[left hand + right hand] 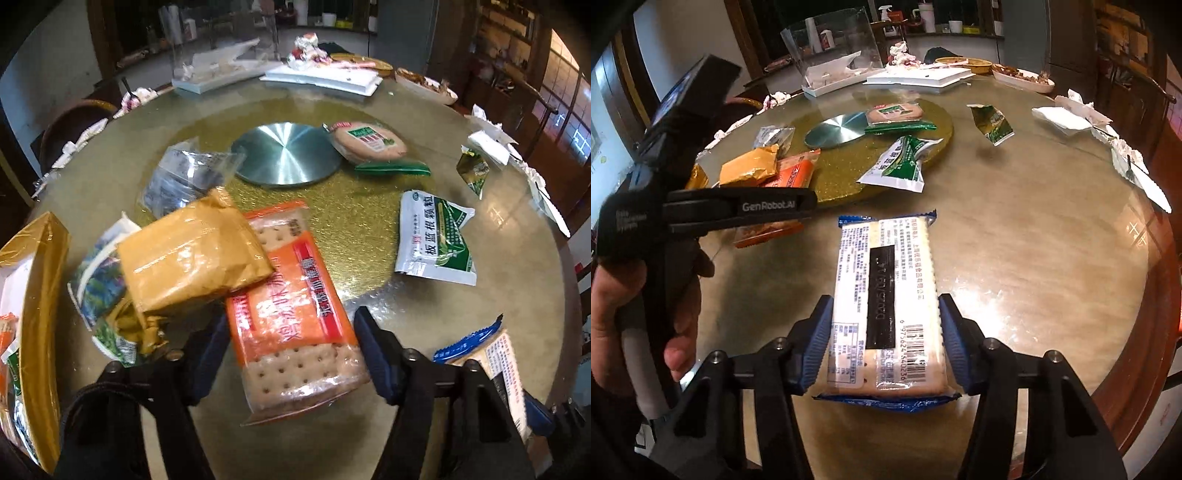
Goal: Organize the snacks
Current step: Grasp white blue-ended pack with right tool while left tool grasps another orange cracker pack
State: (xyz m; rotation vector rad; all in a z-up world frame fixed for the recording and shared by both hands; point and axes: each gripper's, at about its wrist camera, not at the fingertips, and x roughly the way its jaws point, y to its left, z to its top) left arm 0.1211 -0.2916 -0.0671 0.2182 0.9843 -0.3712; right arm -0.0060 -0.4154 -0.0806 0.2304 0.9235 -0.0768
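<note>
A big round table with a glossy top fills both views, and on it sits the gold glitter turntable with a brushed metal disc at its centre. Along the left edge of the left wrist view there's a gold-sided box with packets already in it. Over to the left gripper: it's straddling the orange cracker pack, jaws partly open, the left pad right at the pack's edge and the right pad standing a little clear of it, so no firm grip is visible. A tan wrapped packet lies across the orange pack's far left corner, with a clear bag behind it. Now the right gripper: its blue ribbed pads sit against both long sides of the blue-edged cracker pack, which lies label-up on the table near the front edge, so the jaws are closed onto it. In that view a hand holds the other tool at the left. Farther out, a green and white sachet lies on the turntable's right side, and a round wrapped biscuit rests beside the disc above a green packet.
</note>
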